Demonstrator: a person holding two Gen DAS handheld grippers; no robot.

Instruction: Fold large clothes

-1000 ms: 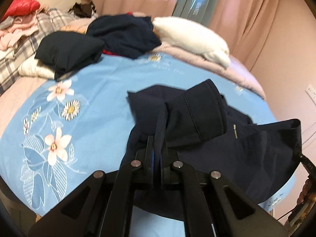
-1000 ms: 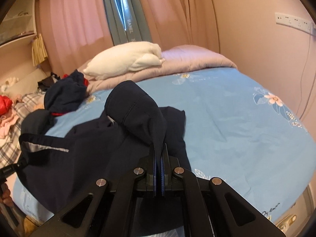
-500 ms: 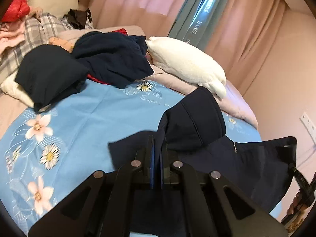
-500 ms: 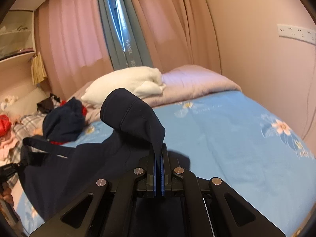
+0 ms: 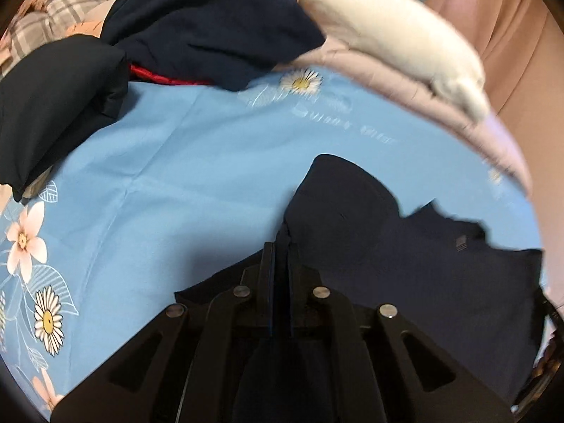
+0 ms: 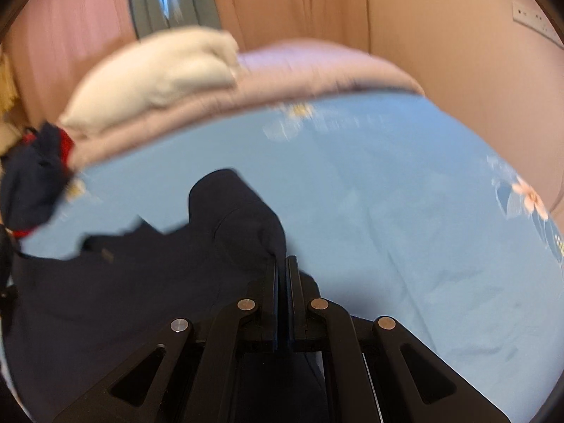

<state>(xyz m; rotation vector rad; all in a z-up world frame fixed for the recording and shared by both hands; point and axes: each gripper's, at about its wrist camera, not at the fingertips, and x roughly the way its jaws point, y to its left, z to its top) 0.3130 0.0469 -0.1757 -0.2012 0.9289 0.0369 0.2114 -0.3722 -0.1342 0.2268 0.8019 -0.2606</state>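
Observation:
A large navy garment (image 5: 405, 264) hangs stretched between my two grippers above the blue flowered bedsheet (image 5: 197, 183). My left gripper (image 5: 281, 246) is shut on one edge of it, with a fold of cloth bulging just beyond the fingertips. In the right wrist view my right gripper (image 6: 283, 264) is shut on the other edge of the same garment (image 6: 116, 289), which spreads to the left and below. Both views are motion-blurred.
A white pillow (image 5: 391, 38) lies on a lilac quilt (image 6: 317, 70) at the head of the bed. A heap of navy and red clothes (image 5: 208, 24) and a folded dark garment (image 5: 53, 105) lie at far left. Pink curtains (image 6: 292, 3) and a wall stand behind.
Both grippers have swung forward and down over the bed with the garment, after lifting it half a second ago. The sheet now fills more of both views.

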